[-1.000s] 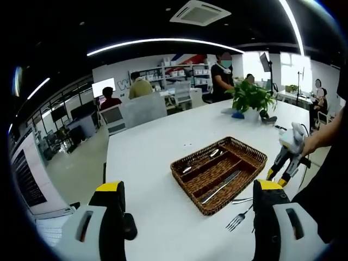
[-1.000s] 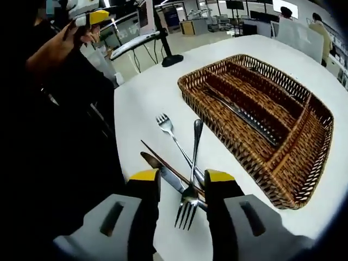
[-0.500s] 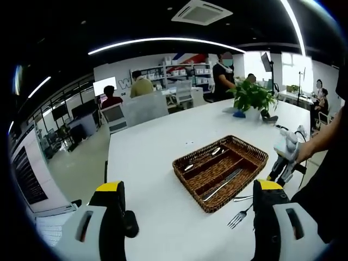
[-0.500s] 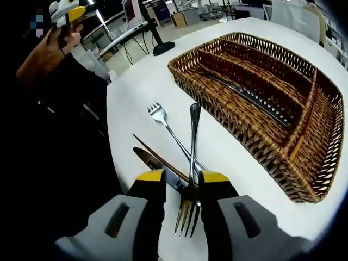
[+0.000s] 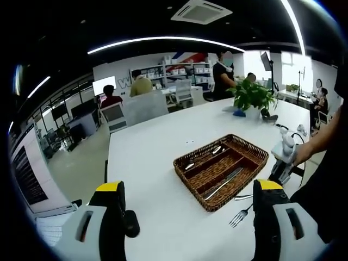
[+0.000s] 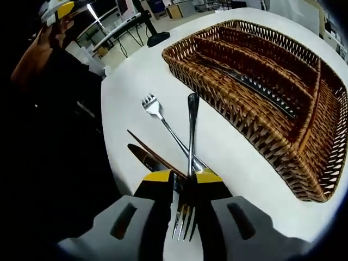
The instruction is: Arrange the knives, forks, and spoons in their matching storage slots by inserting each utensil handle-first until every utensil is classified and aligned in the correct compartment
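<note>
1. Since half a second ago the right gripper [image 6: 184, 176] has drawn its jaws in from either side of a fork [image 6: 190, 157], and the yellow tips now press on it from both sides.
2. That fork lies between the jaws in the right gripper view: its tines point back toward the camera, just below the tips, and its handle runs forward, away from the gripper, ending near the basket [image 6: 304, 163].
3. Whether the fork is off the table [image 6: 228, 147] or resting on it, I cannot tell.
4. Under it lie a knife [image 6: 145, 158], whose blade tip sticks out to the left of the jaws, and a second fork [image 6: 161, 116] with its tines pointing away; the two forks' handles cross just in front of the jaw tips.
5. In the same view the wicker basket sits beyond and to the right, with a knife in basket [image 6: 255, 86] lying along one long compartment.
6. From the left gripper view the basket sits in the middle of the white table, and the second fork rests on the table just beside its near corner.
7. Two spoons [image 5: 202, 159] lie in its far compartment.
8. Held well above the table, the left gripper [image 5: 187, 187] has its jaws spread wide with nothing between them.
9. A potted plant [image 5: 250, 98] stands at the table's far end.
</note>
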The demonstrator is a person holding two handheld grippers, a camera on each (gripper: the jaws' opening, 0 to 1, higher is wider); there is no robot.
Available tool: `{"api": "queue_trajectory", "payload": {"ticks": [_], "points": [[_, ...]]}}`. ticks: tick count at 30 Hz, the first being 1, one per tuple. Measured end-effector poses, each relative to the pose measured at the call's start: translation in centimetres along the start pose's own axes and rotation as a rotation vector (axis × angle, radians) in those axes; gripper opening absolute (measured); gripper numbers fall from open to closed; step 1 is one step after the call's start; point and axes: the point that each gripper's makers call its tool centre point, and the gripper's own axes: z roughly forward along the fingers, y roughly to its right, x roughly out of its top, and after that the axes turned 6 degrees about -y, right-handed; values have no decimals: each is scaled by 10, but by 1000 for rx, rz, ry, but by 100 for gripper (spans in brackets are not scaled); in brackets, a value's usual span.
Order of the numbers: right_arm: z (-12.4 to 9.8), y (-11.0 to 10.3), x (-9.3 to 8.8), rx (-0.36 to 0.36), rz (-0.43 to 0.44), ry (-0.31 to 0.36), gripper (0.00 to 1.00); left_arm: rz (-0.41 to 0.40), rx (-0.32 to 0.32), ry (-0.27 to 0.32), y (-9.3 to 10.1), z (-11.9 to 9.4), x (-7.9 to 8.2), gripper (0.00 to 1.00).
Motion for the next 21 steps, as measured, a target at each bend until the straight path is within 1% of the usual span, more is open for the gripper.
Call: {"api": "queue_trajectory", "payload": {"ticks": [4,7,9,10,15,19,21], "points": [[3,0,1,-8,3,-2,10,3,0,1,0,1,0,100],[5,7,4,-64,-22,-10,10,2,0,0,0,2,0,100],[6,13,5,-95,-15,-12,10,1,0,3,0,2,0,100],[5,13,7,-98,2,-3,10,2,1,3,0,2,0,100],[7,14,11,-101,15,6,10,3,5,1,-1,0,-1,100],[10,16,17,-117,30,16,10,0,7,1,-1,-1,-3,99],[13,18,19,-125,36,25,7,-1,9,2,-1,-2,-3,99]]}}
